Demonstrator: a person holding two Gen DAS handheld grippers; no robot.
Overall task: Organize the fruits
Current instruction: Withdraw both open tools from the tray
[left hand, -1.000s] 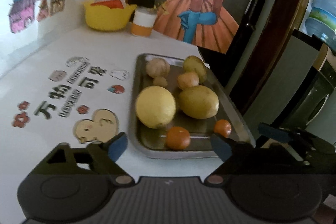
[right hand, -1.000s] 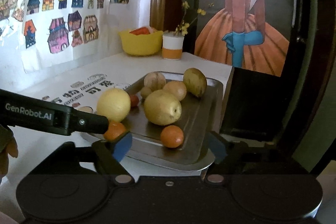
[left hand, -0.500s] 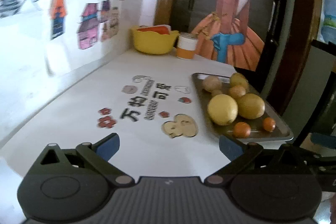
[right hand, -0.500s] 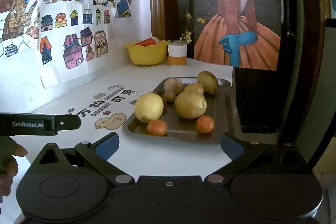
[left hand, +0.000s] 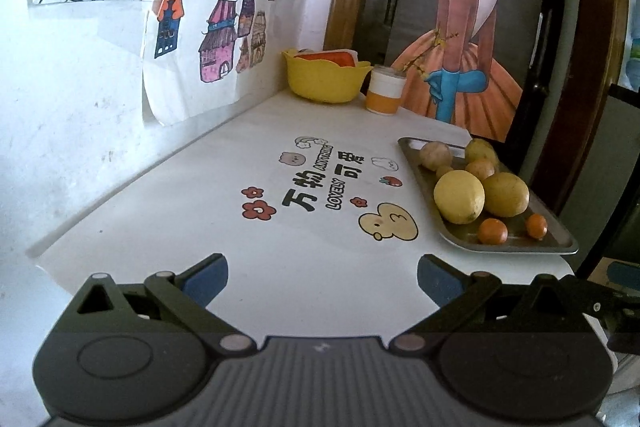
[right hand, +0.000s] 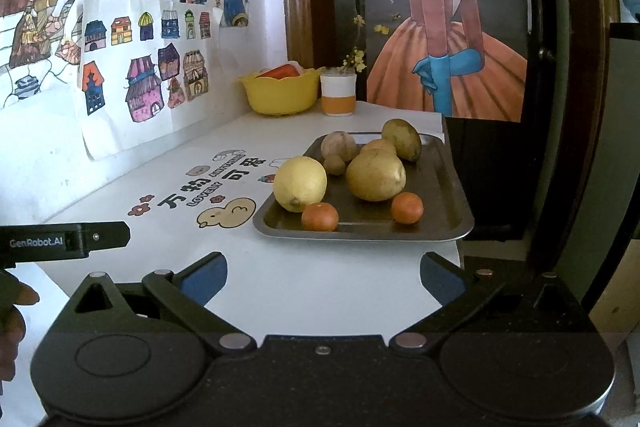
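A metal tray sits at the right end of the white table and holds several fruits. Among them are a big yellow lemon, a yellow-green fruit, two small oranges at the front, and brownish fruits at the back. My left gripper is open and empty, hovering near the table's front edge, left of the tray. My right gripper is open and empty too, held back from the tray's front rim.
A yellow bowl with something orange-red in it and a white-and-orange cup stand at the back by the wall. Printed stickers cover the tabletop. A dark cabinet borders the table's right side.
Both grippers have pulled back and away from the tray, and both jaws have opened wider. The left one has also swung left over the stickered tabletop. The fruits have not moved.
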